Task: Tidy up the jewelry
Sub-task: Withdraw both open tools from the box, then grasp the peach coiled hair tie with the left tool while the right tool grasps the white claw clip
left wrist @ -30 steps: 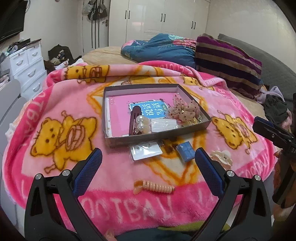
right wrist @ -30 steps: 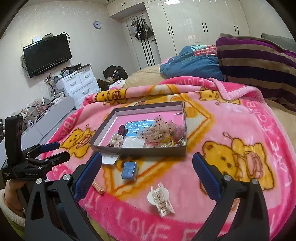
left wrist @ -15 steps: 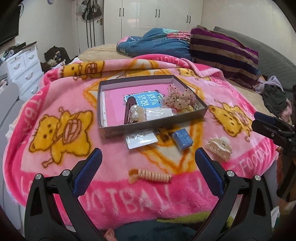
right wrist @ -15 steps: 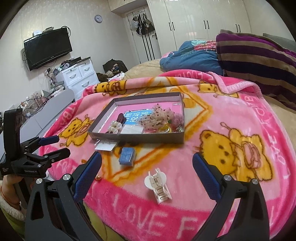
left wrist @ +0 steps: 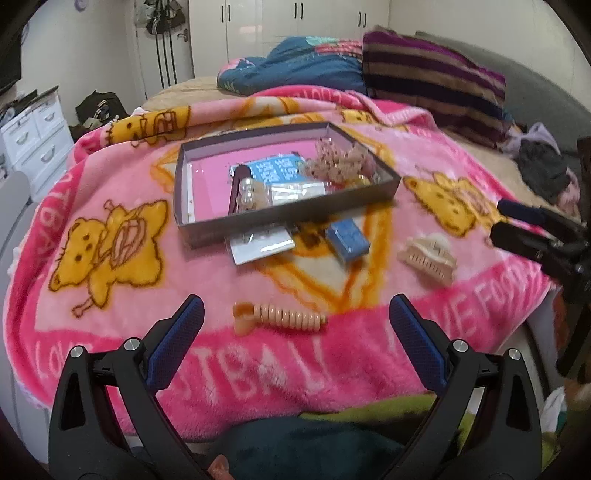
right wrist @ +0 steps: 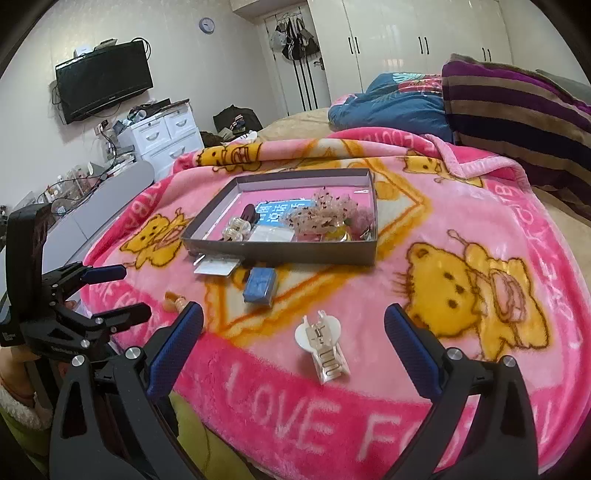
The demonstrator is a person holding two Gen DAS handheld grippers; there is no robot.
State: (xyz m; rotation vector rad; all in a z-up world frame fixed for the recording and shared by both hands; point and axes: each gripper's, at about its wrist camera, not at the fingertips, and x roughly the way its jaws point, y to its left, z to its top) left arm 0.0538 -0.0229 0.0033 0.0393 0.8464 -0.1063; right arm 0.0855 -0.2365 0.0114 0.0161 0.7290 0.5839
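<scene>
Nearest the cameras, the left gripper [left wrist: 295, 319] hangs low over the front edge of the bed, its blue-padded fingers [left wrist: 177, 343] spread wide with nothing between them. The right gripper [right wrist: 293, 323] hovers beside it, fingers equally wide apart and holding nothing.

The surface is a plush pink blanket [left wrist: 110, 295] printed with yellow bears and white lettering, draped over the bed. Just ahead of the left gripper lies a peach ridged hair clip [left wrist: 280, 317]. To its right, in front of the right gripper, a cream claw clip [right wrist: 325, 352] rests on the pink band of the blanket. Further in sit a small blue box [left wrist: 347, 240] and, beside it, a clear packet with a white card [left wrist: 262, 245], its far edge tucked against the front wall of a shallow grey tray [left wrist: 288, 218]. The tray has a pink floor and holds a dark barrette with pearls [left wrist: 243, 190], a blue printed card [left wrist: 275, 171], a clear packet and a pale beaded bow [left wrist: 340, 164] at its right end.

Behind the tray the blanket bunches against a blue quilt [right wrist: 391, 103] and a purple-and-tan striped blanket [right wrist: 517, 107]. Beyond the bed stand white wardrobes [right wrist: 406, 44], bags hung on a door, a white chest of drawers [right wrist: 166, 136], a wall-mounted television [right wrist: 103, 81] and a round clock [right wrist: 207, 25].
</scene>
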